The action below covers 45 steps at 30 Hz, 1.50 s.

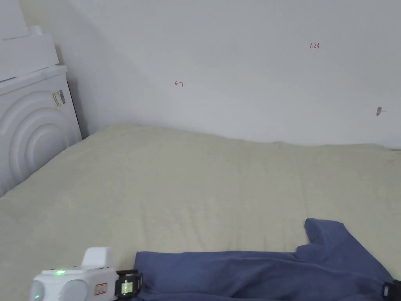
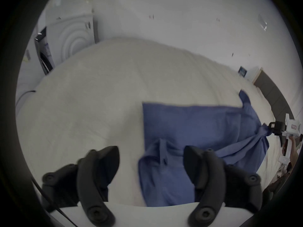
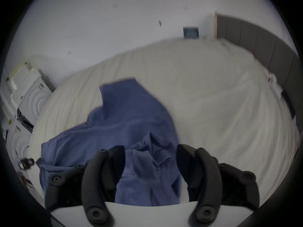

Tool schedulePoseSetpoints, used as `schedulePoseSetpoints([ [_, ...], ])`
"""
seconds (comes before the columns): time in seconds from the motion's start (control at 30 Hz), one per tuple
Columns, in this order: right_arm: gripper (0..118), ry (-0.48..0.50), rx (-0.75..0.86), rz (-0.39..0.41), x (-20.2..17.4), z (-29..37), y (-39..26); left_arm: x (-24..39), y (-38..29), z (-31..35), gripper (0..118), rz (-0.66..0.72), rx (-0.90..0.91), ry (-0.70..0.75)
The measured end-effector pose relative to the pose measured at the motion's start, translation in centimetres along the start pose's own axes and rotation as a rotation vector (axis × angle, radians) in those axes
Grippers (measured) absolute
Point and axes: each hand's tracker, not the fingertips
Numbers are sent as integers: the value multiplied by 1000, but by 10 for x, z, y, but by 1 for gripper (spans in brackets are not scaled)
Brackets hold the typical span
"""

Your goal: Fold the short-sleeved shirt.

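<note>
The blue short-sleeved cotton shirt (image 1: 254,274) lies on the cream bedspread (image 1: 176,188), at its near edge. Left gripper (image 2: 151,161) and right gripper (image 3: 150,158) both gape wide over cloth. Step: regrasping; next, pinch edges.

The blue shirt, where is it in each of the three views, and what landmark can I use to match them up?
Head view: the blue shirt lies along the bottom edge, centre to right, on the cream bed.
Left gripper view: lower centre to right, reaching between that gripper's jaws.
Right gripper view: centre to lower left, running down between its jaws.
Shared landmark: the white appliance with ringed front, at the left in all three.
</note>
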Motion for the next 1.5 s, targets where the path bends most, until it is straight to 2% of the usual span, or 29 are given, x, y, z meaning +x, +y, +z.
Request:
schedulePoseSetpoints([
  [0.07, 70, 58, 127, 77, -1, 45, 4, -5, 12, 40, 88, 33, 82, -59],
  [0.13, 70, 108, 161, 51, -3, 89, 6, -7, 23, 89, 88, 84, 127, -136],
  [0.23, 70, 183, 307, -15, -12, 155, -6, 12, 23, 160, 88, 26, 299, -178],
  [0.33, 69, 206, 355, 15, -28, 203, -21, 31, 9, 215, 88, -23, 403, -217],
  [0.43, 69, 209, 398, 116, -52, 240, -38, 51, -12, 252, 87, -44, 467, -277],
  [0.57, 69, 180, 454, 217, -74, 270, -67, 75, -43, 278, 82, -98, 489, -259],
  [0.67, 69, 196, 455, 227, -81, 281, -87, 87, -66, 279, 68, -170, 475, -203],
  [0.73, 59, 198, 456, 243, -84, 283, -99, 93, -78, 282, 47, -206, 484, -171],
  [0.77, 47, 189, 445, 263, -85, 282, -102, 93, -81, 280, 38, -201, 489, -166],
  [0.8, 25, 170, 442, 261, -87, 282, -107, 93, -84, 282, 23, -205, 483, -173],
  [0.83, 11, 153, 437, 260, -87, 281, -111, 92, -86, 283, 16, -204, 479, -184],
  [0.9, 7, 157, 424, 244, -85, 281, -118, 88, -91, 282, 2, -172, 488, -209],
  [1.0, 5, 190, 406, 200, -83, 280, -125, 86, -96, 278, 0, -174, 469, -192],
  [1.1, 5, 175, 401, 208, -84, 280, -126, 84, -96, 272, 0, -185, 437, -160],
  [1.37, 6, 207, 376, 192, -82, 273, -122, 80, -97, 246, 0, -163, 370, -150],
  [1.47, 6, 229, 352, 157, -79, 266, -124, 77, -102, 217, 5, -144, 341, -84],
  [1.5, 6, 237, 344, 147, -78, 263, -124, 75, -103, 202, 19, -134, 306, -32],
])
